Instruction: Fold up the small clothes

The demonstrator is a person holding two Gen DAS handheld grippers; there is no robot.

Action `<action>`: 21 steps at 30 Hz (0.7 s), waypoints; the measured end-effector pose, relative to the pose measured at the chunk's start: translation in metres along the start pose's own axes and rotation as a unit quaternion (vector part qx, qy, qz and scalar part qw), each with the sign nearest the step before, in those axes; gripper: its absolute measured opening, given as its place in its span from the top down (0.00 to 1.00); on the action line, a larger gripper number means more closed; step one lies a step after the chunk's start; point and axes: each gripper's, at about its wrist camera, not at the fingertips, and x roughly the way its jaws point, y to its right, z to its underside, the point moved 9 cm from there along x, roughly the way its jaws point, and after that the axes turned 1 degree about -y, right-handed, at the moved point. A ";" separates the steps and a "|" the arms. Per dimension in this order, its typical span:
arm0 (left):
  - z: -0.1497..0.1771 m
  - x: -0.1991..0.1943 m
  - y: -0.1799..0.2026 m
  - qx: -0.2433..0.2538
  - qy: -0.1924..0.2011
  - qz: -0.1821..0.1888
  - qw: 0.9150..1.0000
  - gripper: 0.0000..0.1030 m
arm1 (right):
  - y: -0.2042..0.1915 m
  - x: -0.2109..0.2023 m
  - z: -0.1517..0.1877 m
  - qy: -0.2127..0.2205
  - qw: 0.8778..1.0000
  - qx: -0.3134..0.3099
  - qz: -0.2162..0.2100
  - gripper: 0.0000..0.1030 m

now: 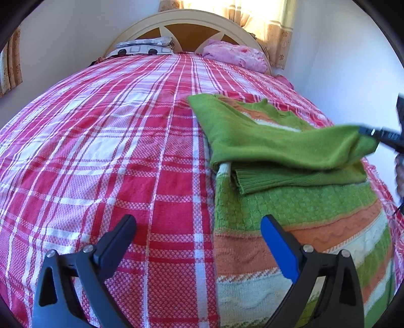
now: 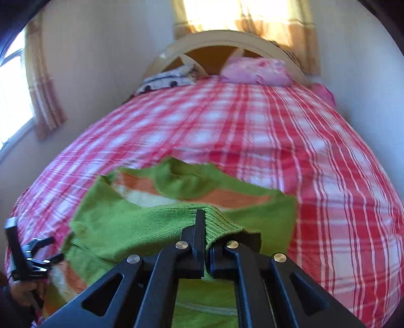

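A small knitted sweater [image 1: 290,214], green with orange and cream stripes, lies on a bed [image 1: 113,151] covered with a red, pink and white checked bedspread. It sits toward the right half of the bed as the left wrist camera sees it, with its striped body spread flat near the foot. One green sleeve [image 1: 290,148] is drawn across the body, and its ribbed cuff is pinched in the right gripper [image 2: 205,242], whose jaws are closed tight on the knit, so the fabric bunches up between the fingers. In the left wrist view the same right gripper [image 1: 376,135] shows at the right edge, with the sleeve stretched out to it above the rest of the sweater. A second ribbed green edge lies folded under that sleeve, resting on the striped body. The left gripper [image 1: 199,227] hangs over the near part of the bed with its jaws wide apart and nothing between them; one finger is over the bedspread and the blue-padded finger [image 1: 275,242] is over the sweater's striped body. At the head of the bed, well apart from the sweater, a patterned pillow [image 1: 144,48] lies on the left and a pink bundle of cloth [image 1: 234,56] on the right, below a rounded headboard [image 1: 192,22] and sunlit curtains [image 1: 265,17].
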 end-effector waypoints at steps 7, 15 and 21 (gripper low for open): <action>-0.046 -0.006 0.003 0.002 0.024 0.005 1.000 0.02 | 0.032 0.024 0.031 -0.026 0.999 0.003 0.023 0.99; -0.066 0.054 0.003 0.046 -0.015 -0.041 0.998 0.00 | 0.014 -0.006 0.030 0.012 1.000 -0.014 0.004 0.51; -0.045 0.058 0.007 0.060 -0.050 -0.028 0.997 0.00 | -0.037 -0.017 0.012 0.033 0.996 -0.051 -0.060 0.44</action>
